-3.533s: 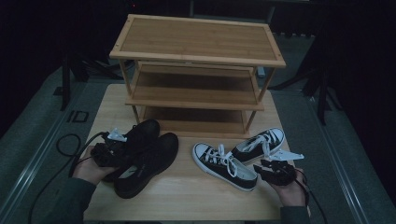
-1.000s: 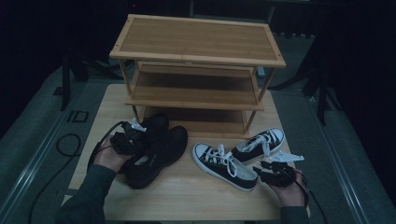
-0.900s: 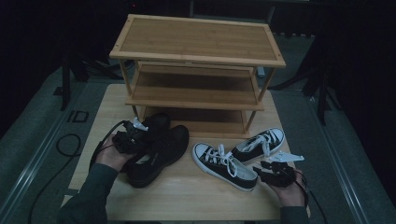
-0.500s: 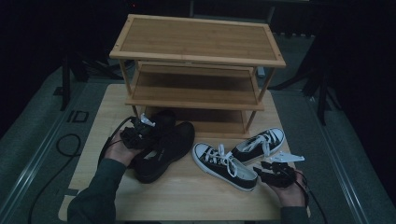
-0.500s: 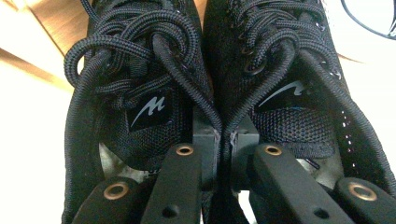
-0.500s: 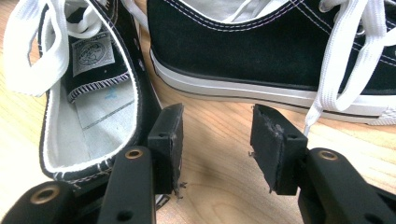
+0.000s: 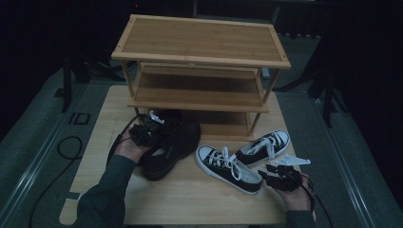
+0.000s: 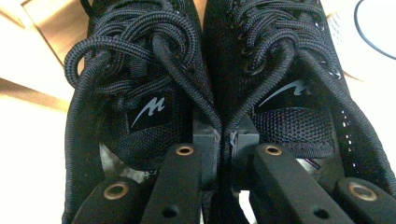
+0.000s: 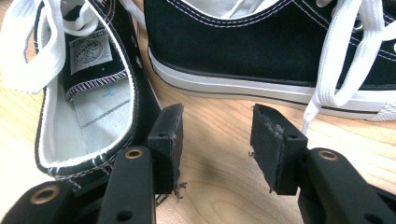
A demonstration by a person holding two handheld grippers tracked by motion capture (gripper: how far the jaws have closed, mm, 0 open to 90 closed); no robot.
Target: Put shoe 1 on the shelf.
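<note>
Wooden table (image 7: 119,102), black shoes (image 7: 168,145) now closer to the rack (image 7: 199,71).
Left gripper (image 8: 225,140) pinches both shoes' inner collars together; right gripper (image 9: 215,140) hasn't budged, jaws half-open, holding nothing.

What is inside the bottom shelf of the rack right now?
The toes of the black shoes, pinched together by the left gripper, reach its front edge. The bottom shelf looks bare beyond; its back is shadowed.

I see a light wooden table (image 7: 190,199) carrying a three-tier bamboo shoe rack (image 7: 202,52) at its far side. In front of the rack's left half lies a pair of black shoes (image 7: 166,147), side by side and touching. In front of its right half, two black-and-white sneakers (image 7: 247,159) lie on the table, angled so their heels meet.
</note>
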